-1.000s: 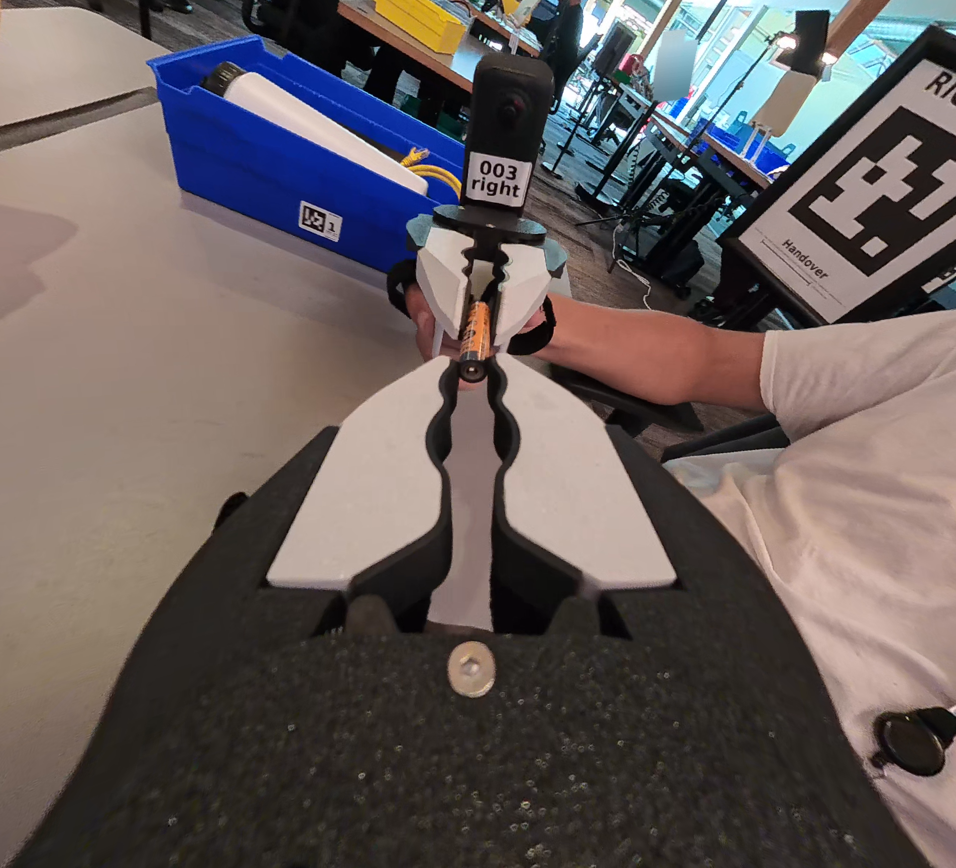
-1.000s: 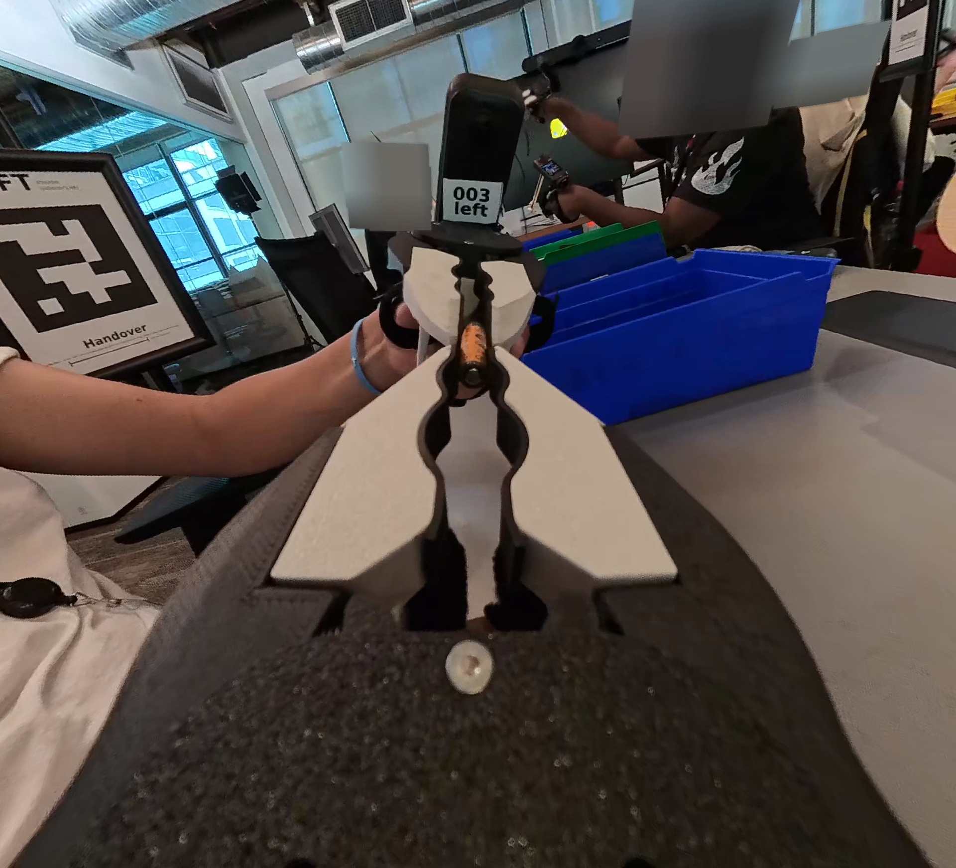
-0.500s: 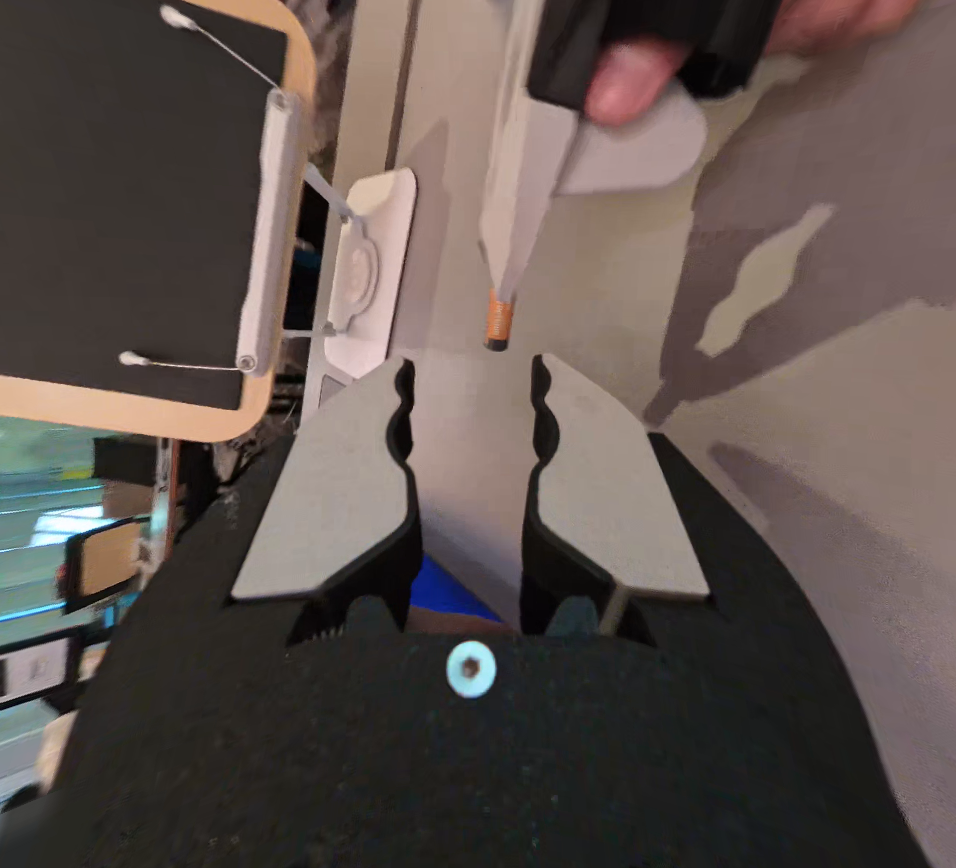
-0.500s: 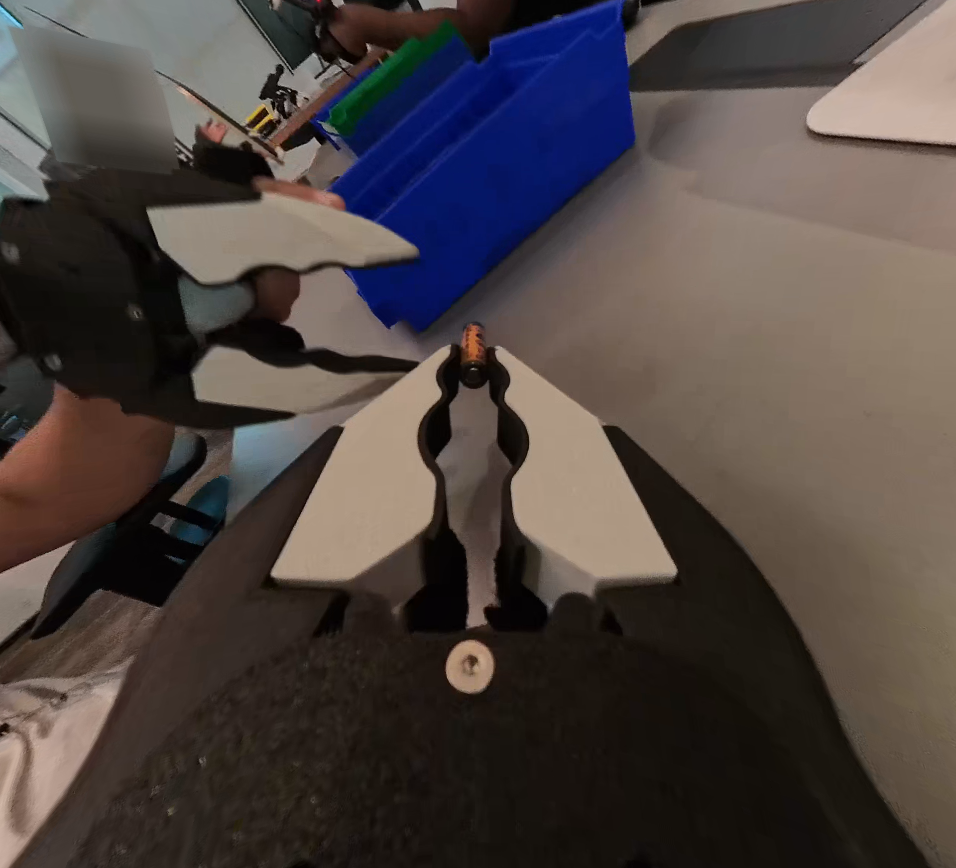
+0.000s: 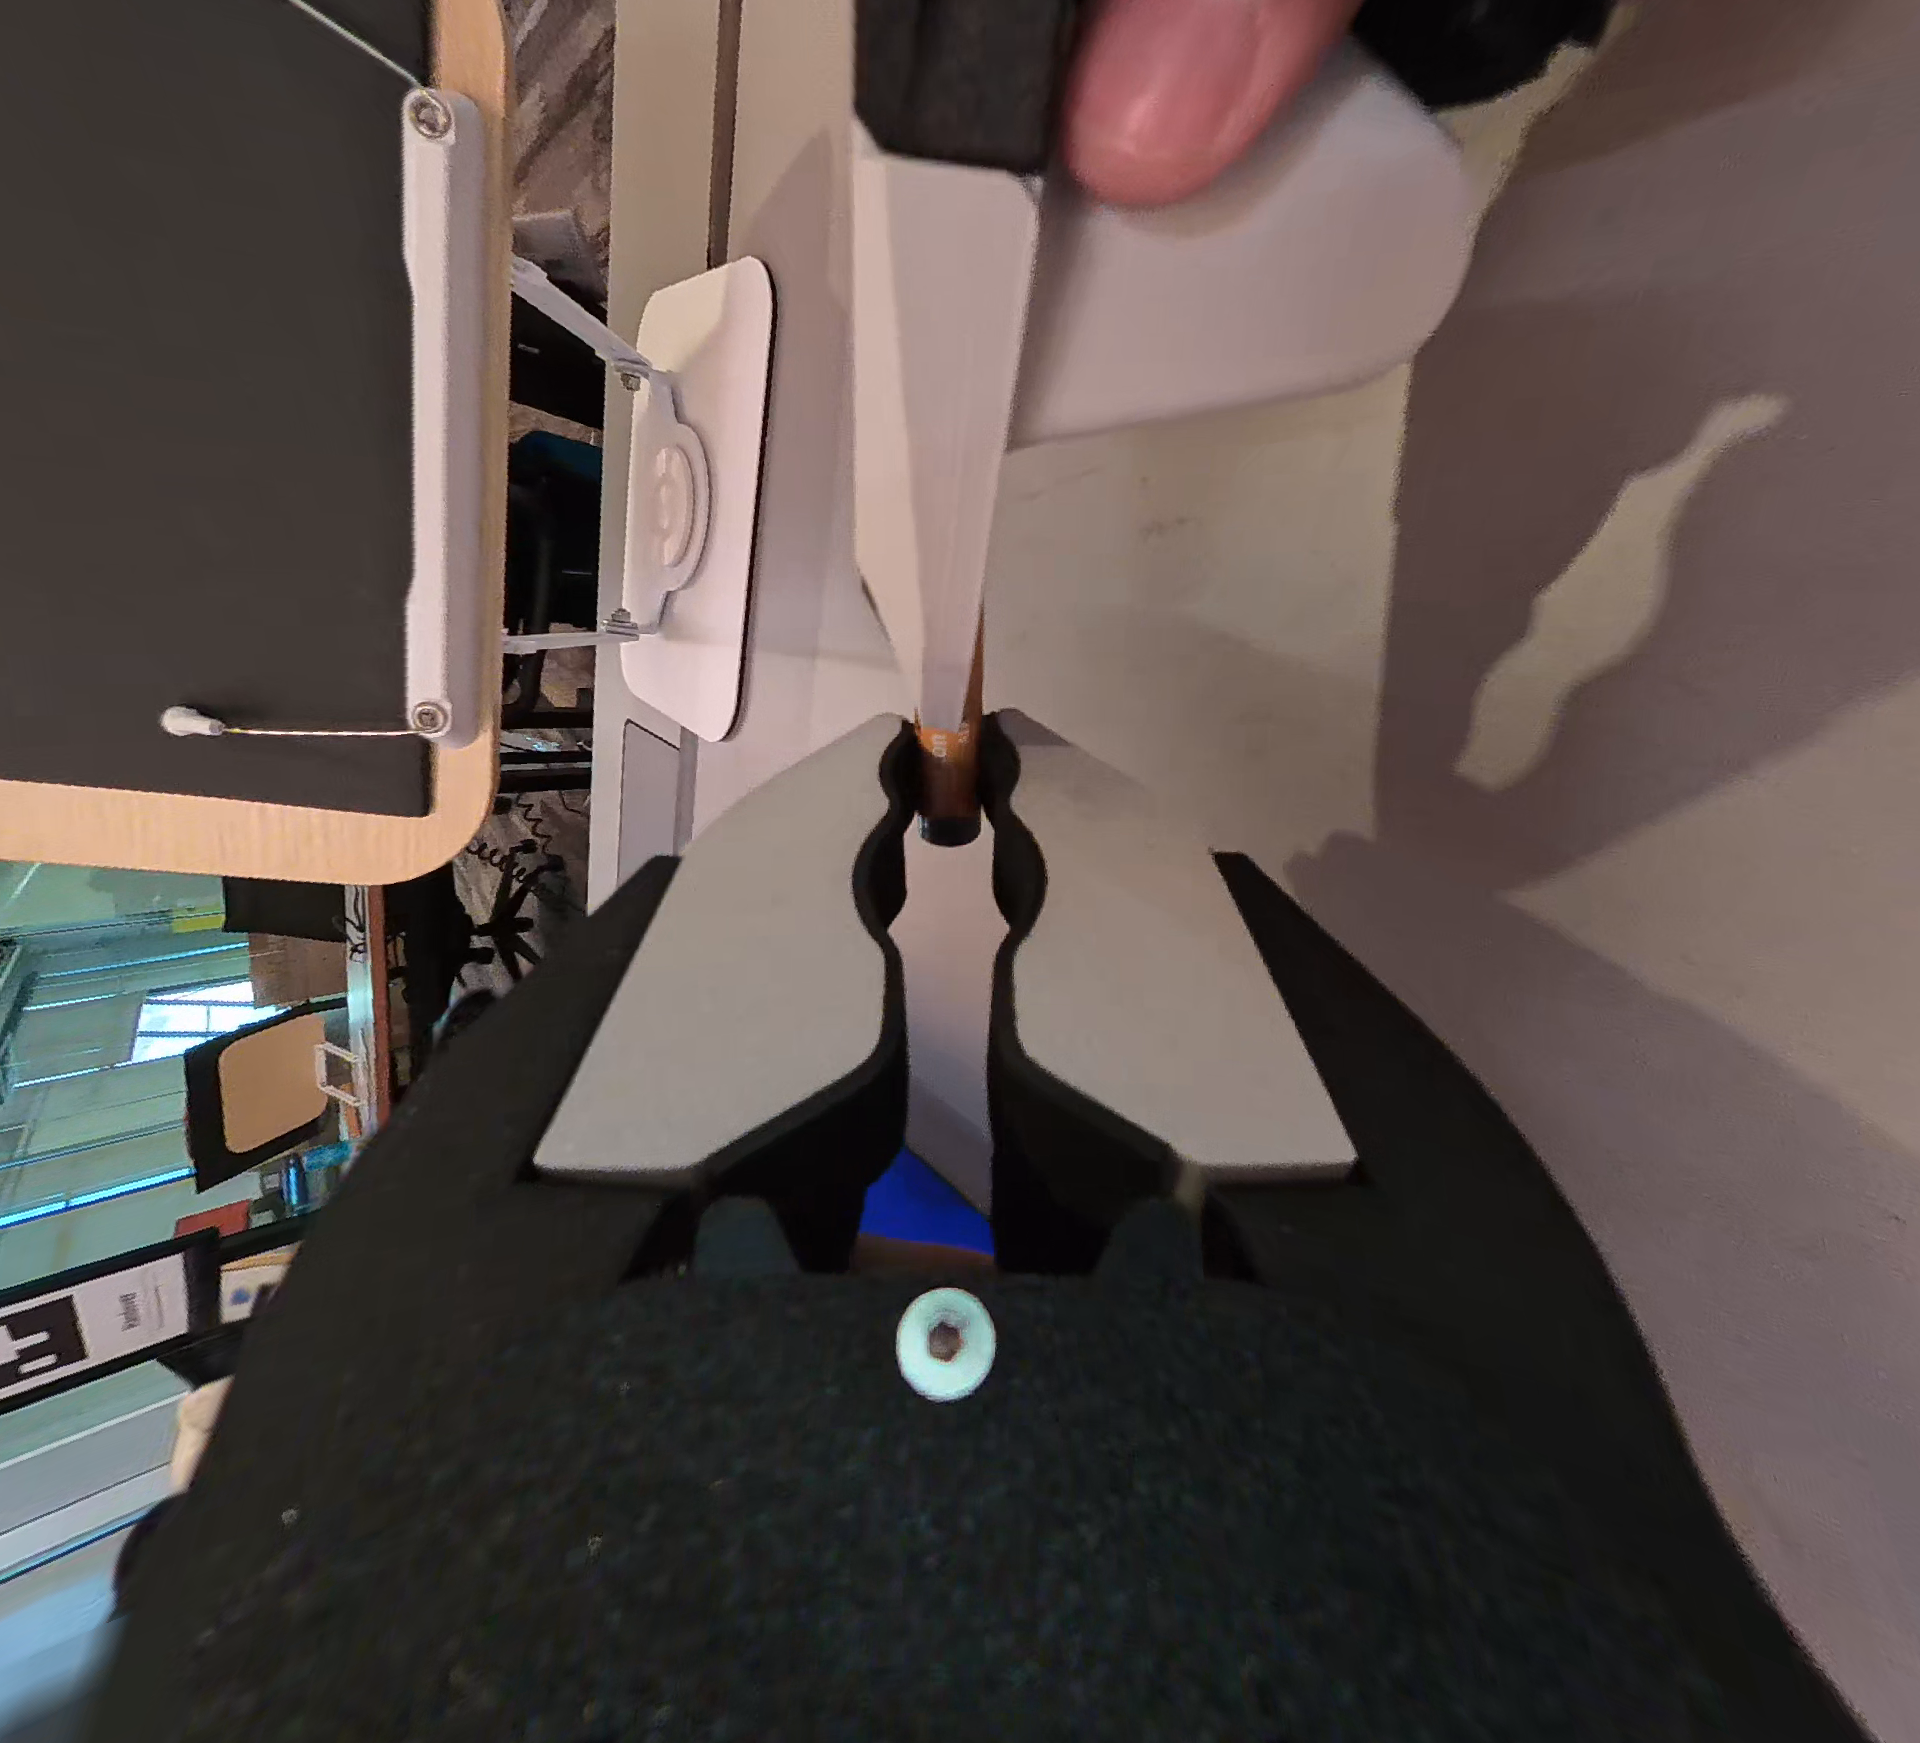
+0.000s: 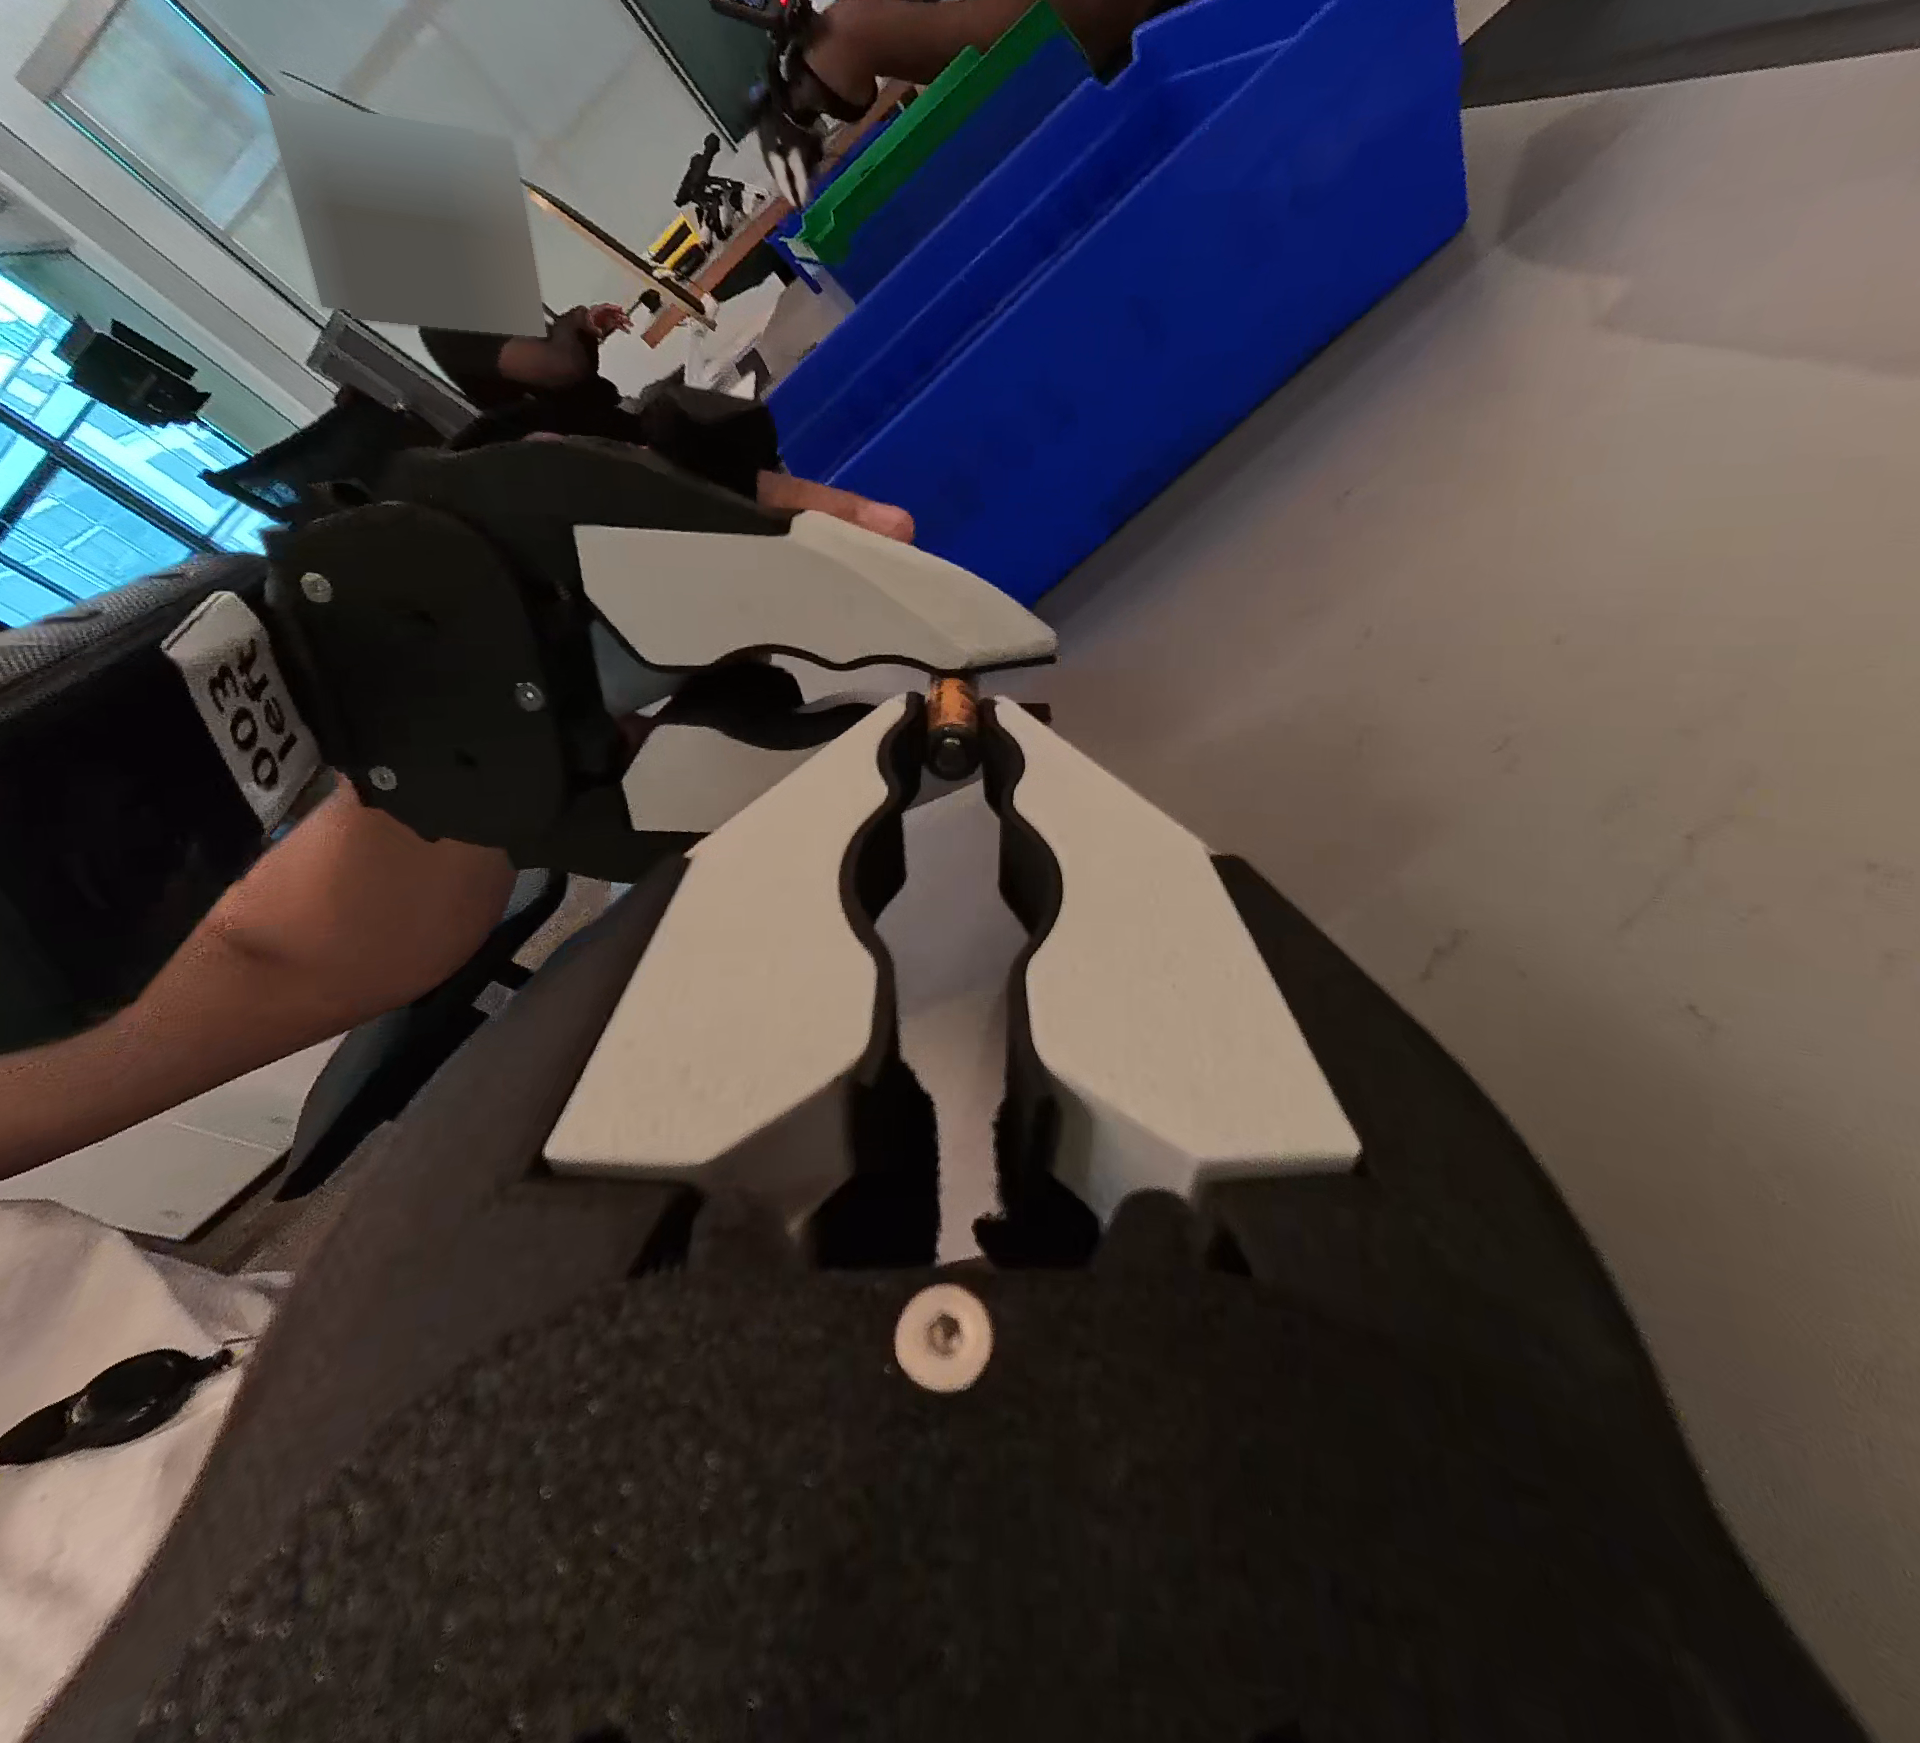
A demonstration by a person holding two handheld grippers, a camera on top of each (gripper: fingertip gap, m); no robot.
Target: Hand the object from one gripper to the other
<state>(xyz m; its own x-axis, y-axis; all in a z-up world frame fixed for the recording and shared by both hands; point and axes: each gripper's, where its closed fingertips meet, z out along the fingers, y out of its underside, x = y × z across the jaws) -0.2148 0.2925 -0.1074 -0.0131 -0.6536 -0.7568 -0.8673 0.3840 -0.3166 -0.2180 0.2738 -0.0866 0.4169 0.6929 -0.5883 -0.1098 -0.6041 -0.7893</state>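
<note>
A small orange and black battery (image 5: 948, 784) sits between both grippers above the grey table (image 5: 1558, 1018). My left gripper (image 5: 945, 748) is shut on its near end. The right gripper (image 5: 951, 696) comes down from above, seen edge-on, with a thumb on its handle. In the right wrist view my right gripper (image 6: 951, 717) is shut on the battery (image 6: 951, 725) at its fingertips. The left gripper (image 6: 940, 680) reaches in from the left, its upper finger (image 6: 831, 592) over the battery's far end and its lower finger partly hidden.
A blue bin (image 6: 1195, 291) stands on the table (image 6: 1558, 654) beyond the grippers, with a green bin (image 6: 935, 124) behind it. A white pad on a stand (image 5: 696, 498) and a black wood-framed board (image 5: 208, 343) are at the table's edge. People work in the background. The tips of both grippers are at nearly the same place.
Half a second ago my left gripper was open and apart from the battery held by the right. Now it has moved in and shut on the battery's end; the right still grips it.
</note>
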